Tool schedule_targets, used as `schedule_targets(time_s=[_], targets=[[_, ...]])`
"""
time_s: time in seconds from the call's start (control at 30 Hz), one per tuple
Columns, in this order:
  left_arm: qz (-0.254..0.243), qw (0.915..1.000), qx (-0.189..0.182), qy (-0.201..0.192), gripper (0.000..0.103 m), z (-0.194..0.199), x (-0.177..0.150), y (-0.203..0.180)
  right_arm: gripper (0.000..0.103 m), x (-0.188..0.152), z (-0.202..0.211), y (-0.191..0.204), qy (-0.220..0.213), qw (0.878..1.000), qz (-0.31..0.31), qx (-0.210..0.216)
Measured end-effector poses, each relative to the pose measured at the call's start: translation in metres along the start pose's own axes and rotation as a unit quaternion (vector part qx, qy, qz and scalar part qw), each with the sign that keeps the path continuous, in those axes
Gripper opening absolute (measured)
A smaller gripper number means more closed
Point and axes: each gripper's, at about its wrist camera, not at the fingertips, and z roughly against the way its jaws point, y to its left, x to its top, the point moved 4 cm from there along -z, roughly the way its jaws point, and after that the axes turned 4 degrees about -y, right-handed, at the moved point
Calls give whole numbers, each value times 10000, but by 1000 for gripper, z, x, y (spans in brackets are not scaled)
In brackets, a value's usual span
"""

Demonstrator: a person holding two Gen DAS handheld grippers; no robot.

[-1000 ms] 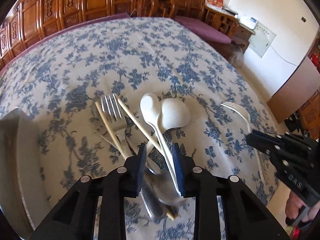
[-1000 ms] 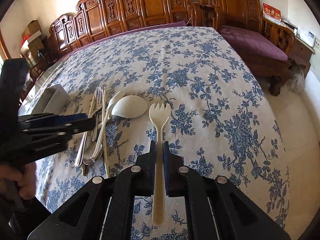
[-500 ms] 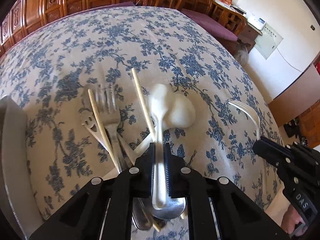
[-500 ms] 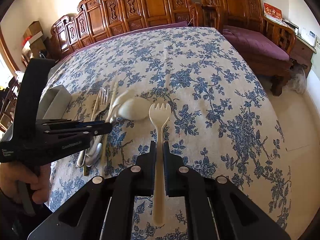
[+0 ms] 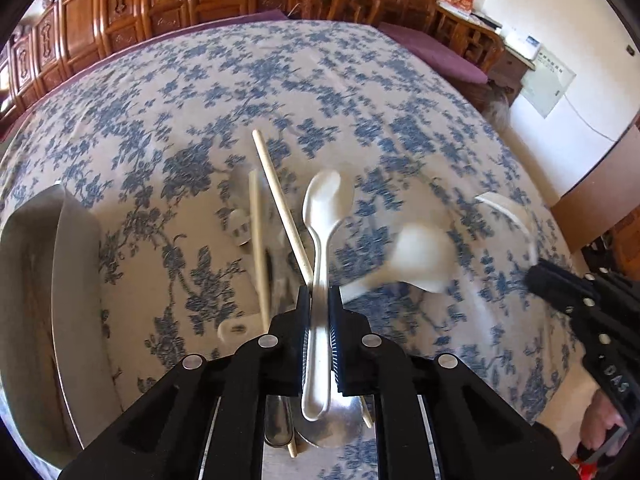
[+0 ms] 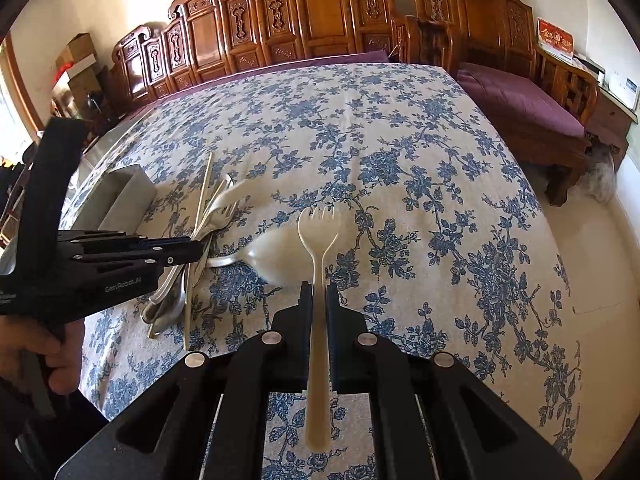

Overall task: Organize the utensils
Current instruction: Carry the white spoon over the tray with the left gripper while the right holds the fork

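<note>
My left gripper (image 5: 319,300) is shut on the handle of a white plastic spoon (image 5: 326,208) and holds it above the utensil pile. The pile holds wooden chopsticks (image 5: 280,204), metal forks and a metal spoon (image 5: 332,428), and a second white spoon (image 5: 420,260), blurred. My right gripper (image 6: 319,294) is shut on a cream plastic fork (image 6: 319,240), tines forward, above the flowered tablecloth. In the right wrist view the left gripper (image 6: 192,250) sits at the pile (image 6: 188,280).
A grey tray (image 5: 52,300) stands at the left, also seen in the right wrist view (image 6: 116,200). Carved wooden chairs (image 6: 320,12) line the far side of the table. A purple-cushioned bench (image 6: 528,104) stands to the right.
My left gripper closed on the white spoon and lifted it from the pile. The second white spoon slid right. The right gripper kept hold of the fork.
</note>
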Motion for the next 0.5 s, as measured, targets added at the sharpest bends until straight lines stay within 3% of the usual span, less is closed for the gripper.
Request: schedule_targets(time_s=[0.5], targets=[[-262,9996,92,-33,7,2,-12,6,8,0,0,1,3,10000,38,8]])
